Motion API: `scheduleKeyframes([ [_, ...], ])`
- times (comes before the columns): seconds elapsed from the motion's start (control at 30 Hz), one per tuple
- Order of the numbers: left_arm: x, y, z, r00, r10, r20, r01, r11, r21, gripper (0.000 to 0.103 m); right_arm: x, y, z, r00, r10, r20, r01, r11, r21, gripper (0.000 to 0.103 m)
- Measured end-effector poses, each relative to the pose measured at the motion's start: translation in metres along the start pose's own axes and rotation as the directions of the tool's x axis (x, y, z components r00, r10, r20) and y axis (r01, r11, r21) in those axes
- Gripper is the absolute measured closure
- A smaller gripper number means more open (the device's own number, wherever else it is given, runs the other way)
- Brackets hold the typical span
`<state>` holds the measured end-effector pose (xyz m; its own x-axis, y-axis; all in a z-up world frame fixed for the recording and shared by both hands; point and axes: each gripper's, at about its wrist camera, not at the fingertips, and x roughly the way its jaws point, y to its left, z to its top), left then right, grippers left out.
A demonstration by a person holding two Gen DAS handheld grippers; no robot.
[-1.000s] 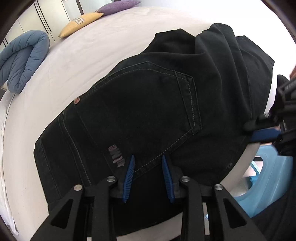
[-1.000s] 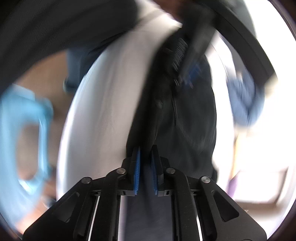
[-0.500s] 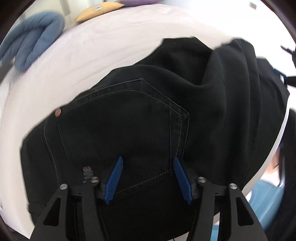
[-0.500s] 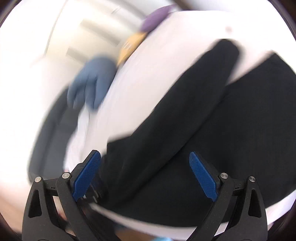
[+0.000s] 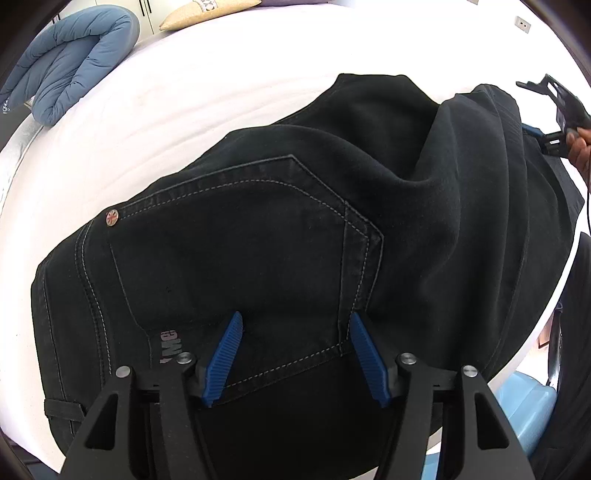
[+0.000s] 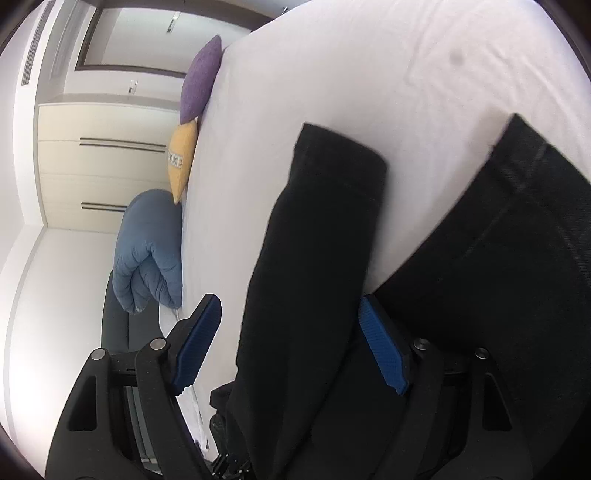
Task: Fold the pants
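Note:
Black jeans [image 5: 258,258] lie crumpled on the white bed [image 5: 221,92], back pocket and a copper rivet facing up. My left gripper [image 5: 295,356] points down over the pocket's lower edge. Its jaws are opening, and the denim lies beneath them with neither pad pressing on it. In the right wrist view one pant leg [image 6: 314,258] runs between the blue pads of my right gripper [image 6: 291,345]. Those jaws are closing around the leg, and the left pad still stands apart from the cloth. The other leg [image 6: 498,277] lies to the right. In the left wrist view the right gripper [image 5: 554,122] shows at the far right, held by a hand [image 5: 580,147].
A folded blue duvet [image 5: 70,59] and a yellow pillow [image 5: 207,14] lie at the bed's far end, with a purple pillow [image 6: 201,77] beside them. A light blue plastic stool [image 5: 528,413] stands off the bed's near edge. Cream wardrobe doors [image 6: 99,166] line the wall.
The left jaws have spread apart and the gripper has shifted along the jeans over the pocket. The right gripper swung away from the waist end to a pant leg and its jaws went from nearly shut to wide.

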<state>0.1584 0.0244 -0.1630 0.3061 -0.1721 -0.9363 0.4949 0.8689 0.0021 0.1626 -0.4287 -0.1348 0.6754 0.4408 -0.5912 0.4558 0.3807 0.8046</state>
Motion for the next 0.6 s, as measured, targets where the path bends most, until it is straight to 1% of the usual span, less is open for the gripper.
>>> scheduleKeyframes([
  [0.03, 0.001, 0.000, 0.000, 1.000, 0.000, 0.003, 0.000, 1.000, 0.000, 0.039, 0.009, 0.007, 0.005, 0.999, -0.042, -0.019, 0.042, 0.999, -0.017, 0.027],
  [0.1, 0.002, -0.002, -0.002, 1.000, -0.002, 0.008, 0.002, 1.000, -0.003, 0.039, 0.019, 0.014, 0.010, 0.995, -0.090, -0.043, 0.090, 0.996, -0.004, 0.027],
  [0.2, 0.001, -0.002, -0.005, 1.000, -0.001, 0.014, 0.001, 1.000, -0.001, 0.039, 0.032, 0.041, 0.024, 0.983, -0.173, -0.053, 0.172, 0.985, -0.019, 0.027],
  [0.23, 0.001, -0.002, -0.006, 1.000, -0.001, 0.015, 0.001, 1.000, -0.002, 0.039, 0.034, 0.054, 0.030, 0.980, -0.189, -0.059, 0.188, 0.982, -0.030, 0.027],
  [0.27, 0.001, -0.003, -0.007, 1.000, 0.000, 0.016, 0.000, 1.000, -0.001, 0.039, 0.043, 0.073, 0.025, 0.979, -0.193, -0.064, 0.190, 0.981, -0.049, 0.027],
  [0.3, 0.003, -0.002, -0.009, 1.000, 0.000, 0.017, 0.000, 1.000, 0.000, 0.039, 0.046, 0.090, 0.030, 0.980, -0.189, -0.068, 0.183, 0.980, -0.079, 0.025],
  [0.37, 0.003, -0.003, -0.010, 1.000, 0.001, 0.015, -0.001, 1.000, 0.001, 0.039, 0.045, 0.134, 0.048, 0.975, -0.215, -0.060, 0.201, 0.961, -0.190, 0.025],
  [0.4, 0.001, -0.002, -0.009, 1.000, 0.001, 0.013, -0.001, 1.000, 0.001, 0.039, 0.042, 0.162, 0.035, 0.974, -0.222, -0.051, 0.204, 0.949, -0.241, 0.025],
  [0.43, 0.001, -0.002, -0.009, 1.000, 0.002, 0.013, -0.002, 1.000, 0.002, 0.039, 0.042, 0.181, 0.037, 0.976, -0.213, -0.038, 0.193, 0.938, -0.286, 0.025],
  [0.47, 0.000, -0.003, -0.009, 1.000, 0.004, 0.013, -0.004, 1.000, 0.002, 0.039, 0.038, 0.201, 0.040, 0.984, -0.179, -0.021, 0.163, 0.936, -0.313, 0.025],
  [0.5, 0.000, -0.003, -0.009, 1.000, 0.004, 0.013, -0.004, 1.000, 0.002, 0.039, 0.033, 0.210, 0.045, 0.992, -0.130, -0.004, 0.122, 0.940, -0.320, 0.025],
  [0.53, 0.000, -0.003, -0.009, 1.000, 0.003, 0.015, -0.003, 1.000, 0.001, 0.039, 0.026, 0.213, 0.051, 0.998, -0.059, 0.018, 0.061, 0.948, -0.313, 0.025],
  [0.57, 0.000, -0.003, -0.010, 1.000, 0.003, 0.017, -0.003, 1.000, 0.000, 0.039, 0.021, 0.219, 0.053, 0.999, -0.010, 0.030, 0.019, 0.954, -0.299, 0.025],
  [0.6, 0.000, -0.003, -0.010, 1.000, 0.002, 0.018, -0.002, 1.000, 0.000, 0.039, 0.012, 0.214, 0.060, 0.999, 0.017, 0.039, -0.005, 0.959, -0.284, 0.025],
])
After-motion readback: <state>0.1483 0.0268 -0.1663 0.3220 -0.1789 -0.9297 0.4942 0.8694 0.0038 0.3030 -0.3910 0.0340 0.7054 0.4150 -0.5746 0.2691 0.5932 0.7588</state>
